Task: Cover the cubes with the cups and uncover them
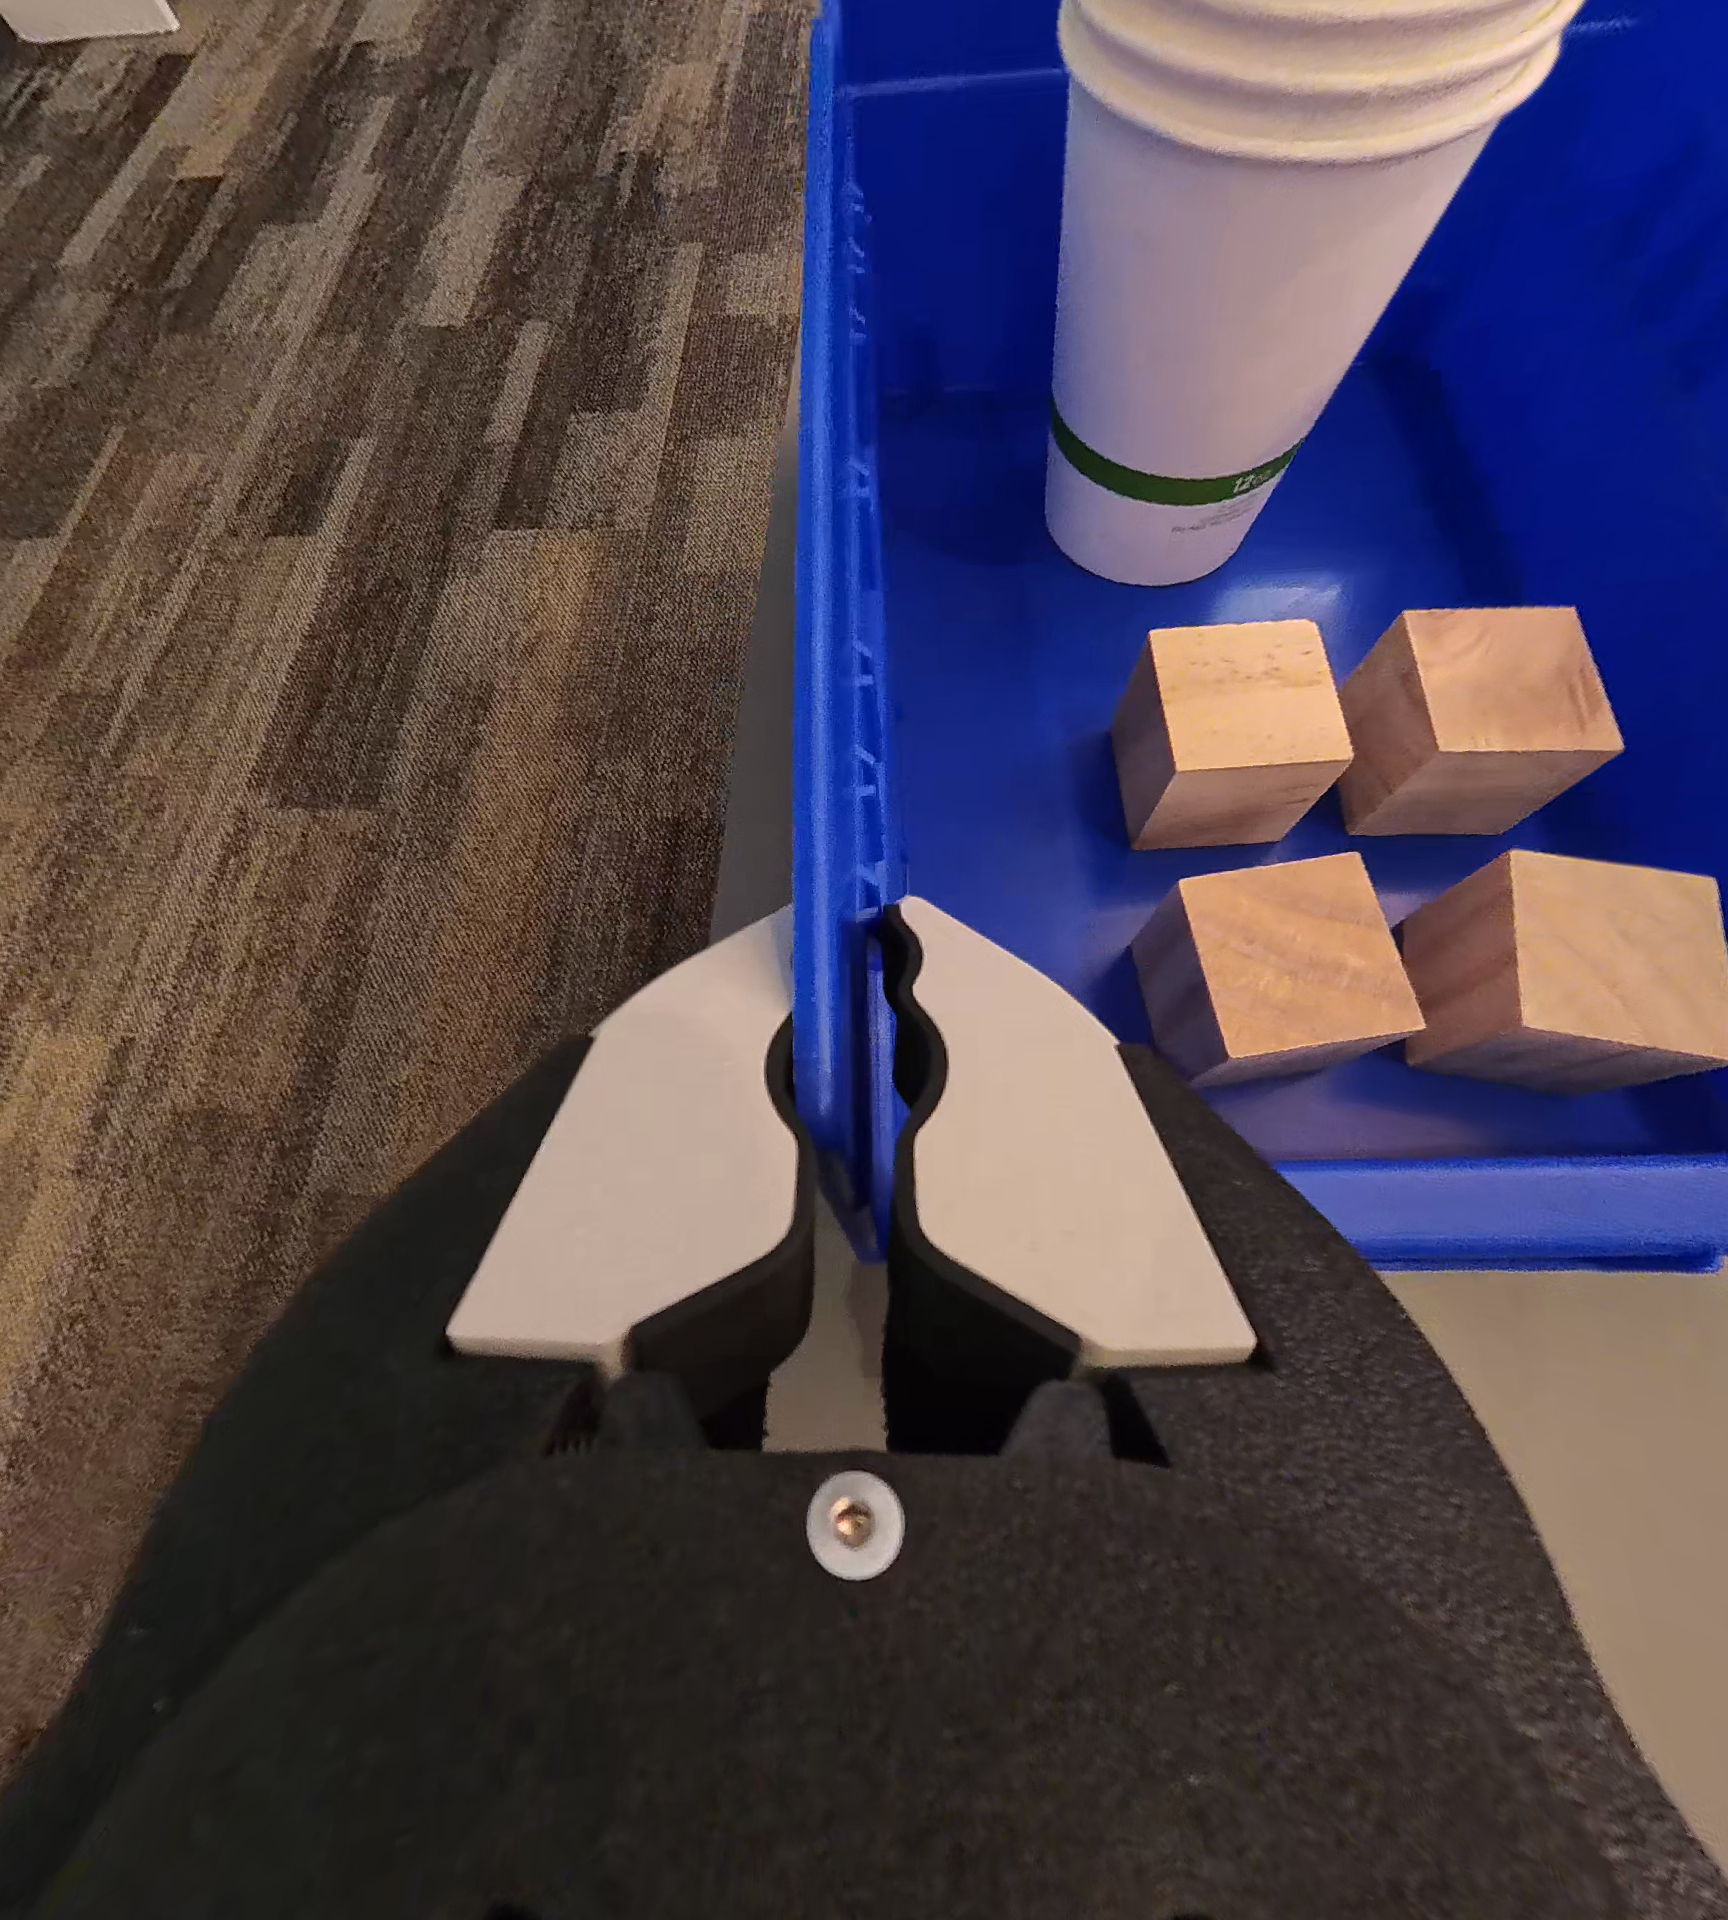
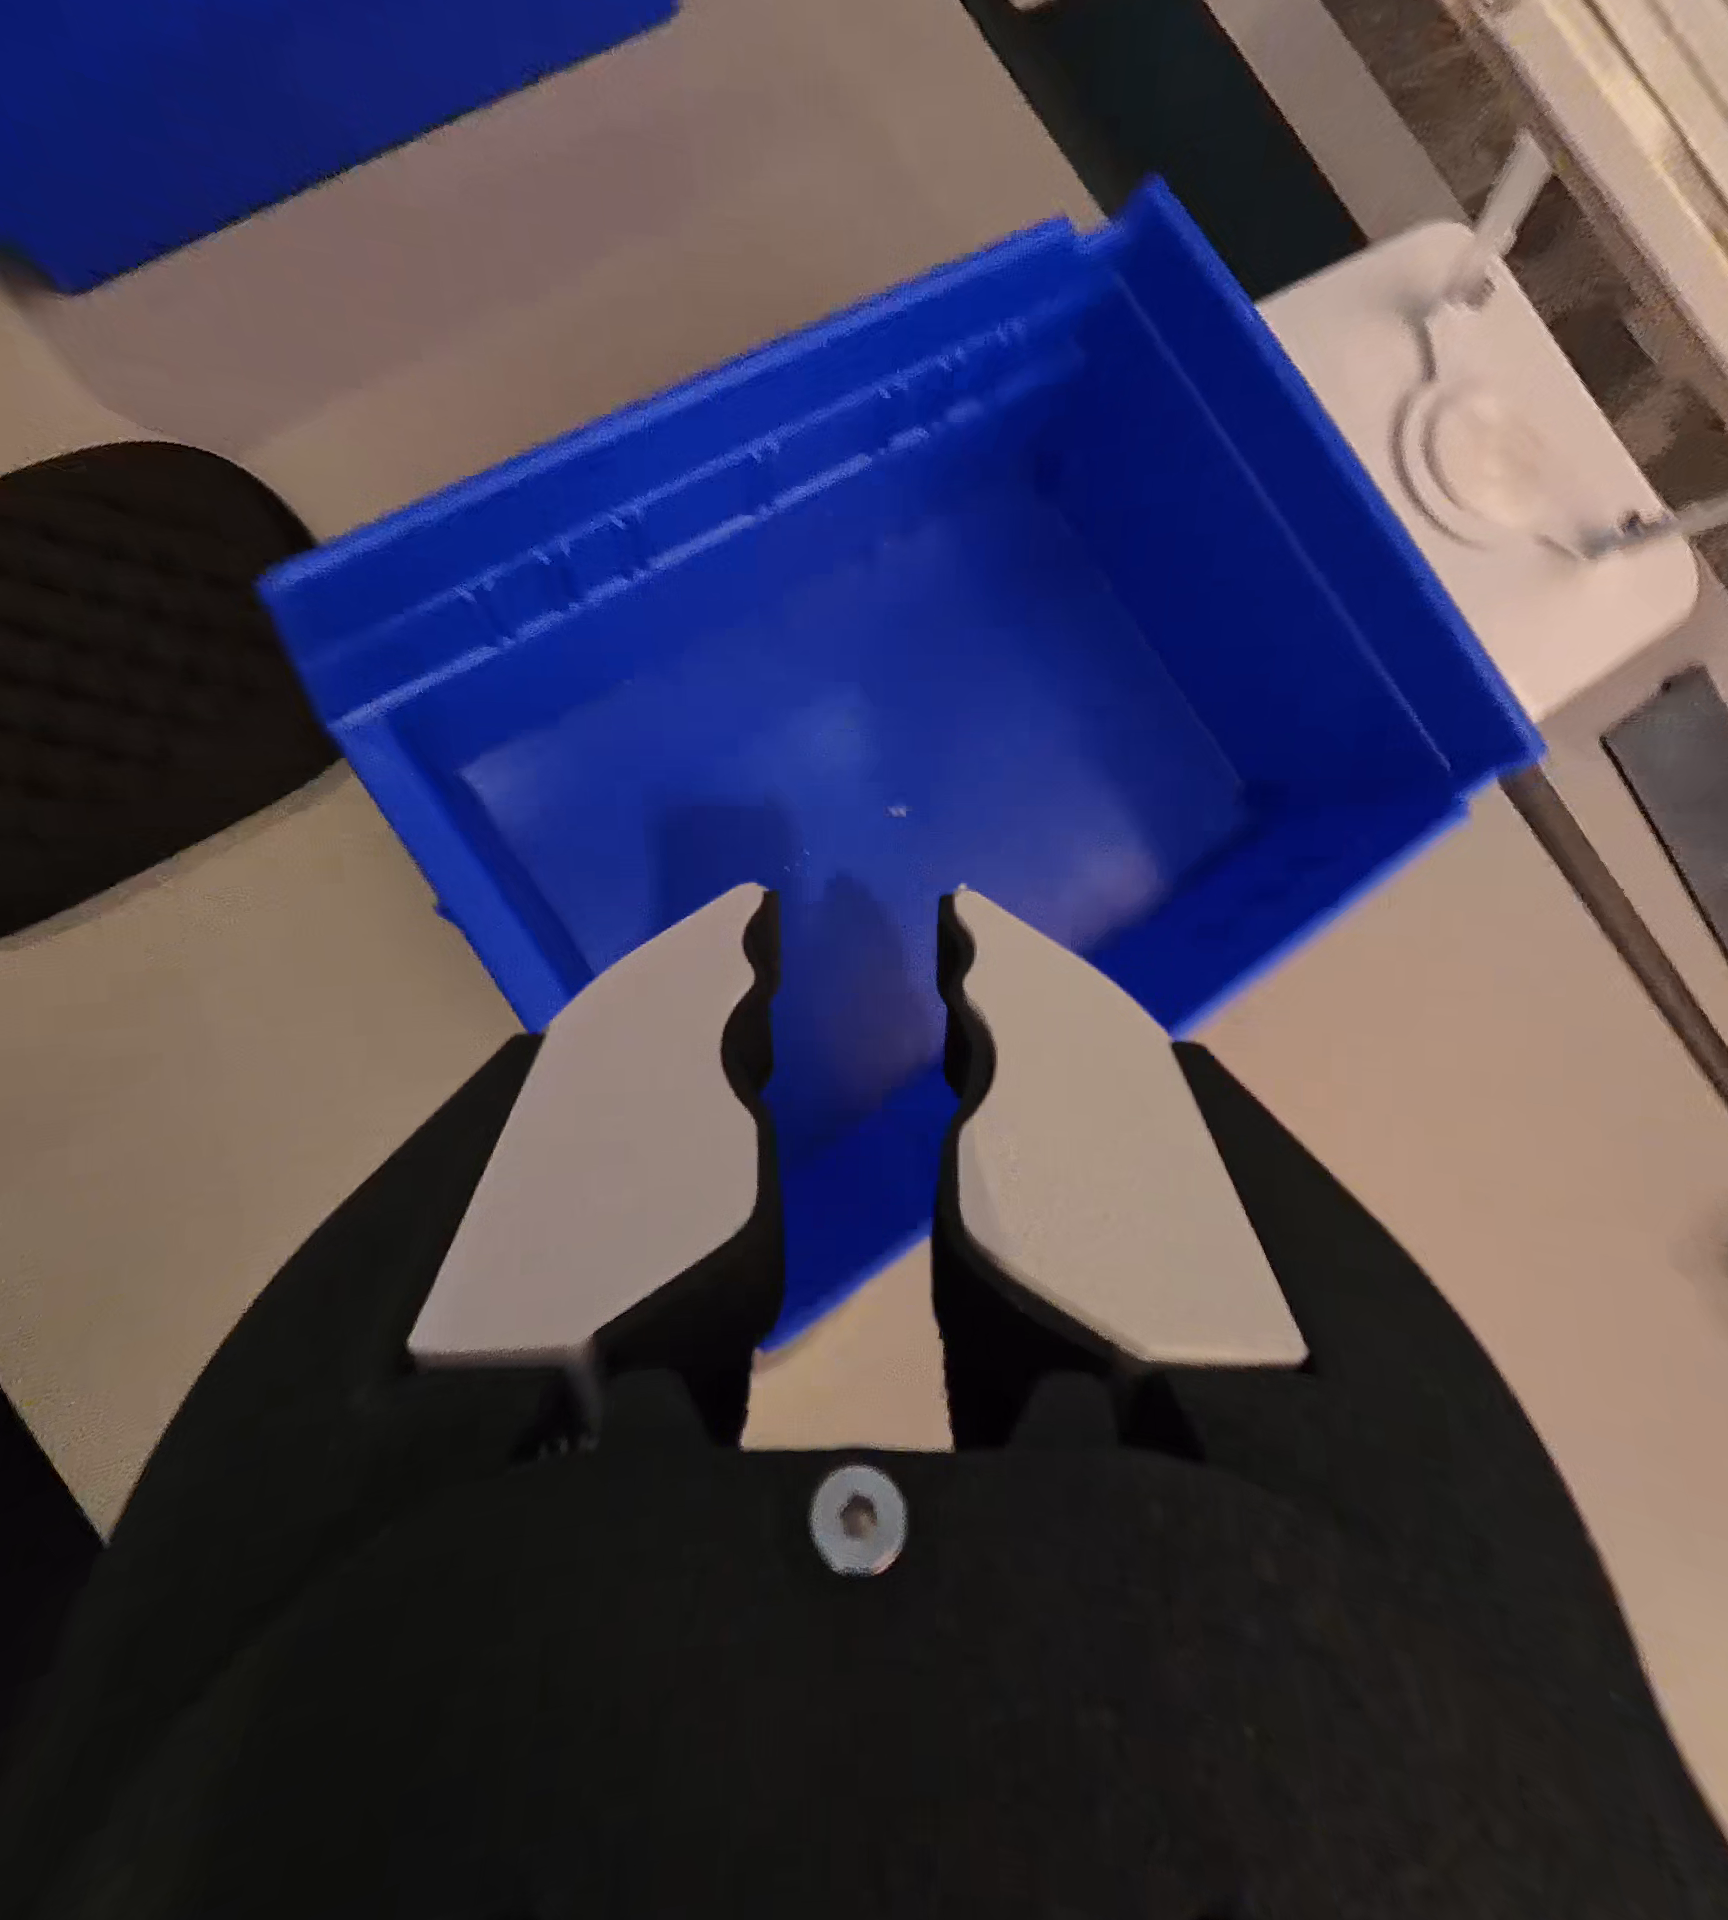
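In the left wrist view a blue bin holds several wooden cubes on its floor and a stack of white paper cups with a green band, standing upright behind them. My left gripper is shut on the bin's left wall near its front corner, one finger outside, one inside. In the right wrist view my right gripper is open and empty, hovering over a second blue bin that has nothing in it.
The left bin sits at the table's left edge, with patterned carpet below. In the right wrist view another blue bin lies at top left, a black rounded object at the left, and a white device beyond the bin.
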A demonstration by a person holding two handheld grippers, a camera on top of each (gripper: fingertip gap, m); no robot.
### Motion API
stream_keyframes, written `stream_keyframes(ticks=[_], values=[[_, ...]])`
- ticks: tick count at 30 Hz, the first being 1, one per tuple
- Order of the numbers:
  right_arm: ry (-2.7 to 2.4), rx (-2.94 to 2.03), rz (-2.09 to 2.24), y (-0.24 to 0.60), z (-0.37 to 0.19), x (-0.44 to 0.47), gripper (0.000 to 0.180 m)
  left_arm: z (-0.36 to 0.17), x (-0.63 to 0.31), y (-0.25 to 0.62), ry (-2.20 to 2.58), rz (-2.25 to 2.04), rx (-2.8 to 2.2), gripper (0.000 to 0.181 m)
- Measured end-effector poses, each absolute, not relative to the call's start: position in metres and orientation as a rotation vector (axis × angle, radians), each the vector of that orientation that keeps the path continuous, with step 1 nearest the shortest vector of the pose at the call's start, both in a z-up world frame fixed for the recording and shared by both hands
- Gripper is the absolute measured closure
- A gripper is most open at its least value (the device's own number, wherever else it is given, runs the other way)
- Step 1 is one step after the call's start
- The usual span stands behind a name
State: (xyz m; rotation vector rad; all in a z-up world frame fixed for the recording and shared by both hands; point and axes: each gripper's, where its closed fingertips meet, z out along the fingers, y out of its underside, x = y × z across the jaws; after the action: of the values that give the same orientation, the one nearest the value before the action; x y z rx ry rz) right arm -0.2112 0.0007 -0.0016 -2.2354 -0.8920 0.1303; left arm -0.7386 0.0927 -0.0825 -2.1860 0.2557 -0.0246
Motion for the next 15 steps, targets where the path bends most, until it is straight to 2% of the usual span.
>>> stream_keyframes(ticks=[10, 12, 14, 15], values=[[-0.559, -2.336, 0.005, -0.012, -0.025, -0.132, 0.146, -0.082, -0.754, 0.105, 0.261, -0.044, -2.176, 0.169], [-0.506, -2.366, -0.009, -0.011, -0.030, -0.123, 0.140, -0.078, -0.760, 0.106, 0.231, 0.016, -2.142, 0.158], [-0.446, -2.385, 0.010, -0.008, -0.033, -0.119, 0.133, -0.068, -0.764, 0.104, 0.194, 0.036, -2.079, 0.128], [-0.408, -2.393, 0.028, -0.005, -0.033, -0.117, 0.126, -0.061, -0.765, 0.101, 0.177, 0.025, -2.050, 0.124]])
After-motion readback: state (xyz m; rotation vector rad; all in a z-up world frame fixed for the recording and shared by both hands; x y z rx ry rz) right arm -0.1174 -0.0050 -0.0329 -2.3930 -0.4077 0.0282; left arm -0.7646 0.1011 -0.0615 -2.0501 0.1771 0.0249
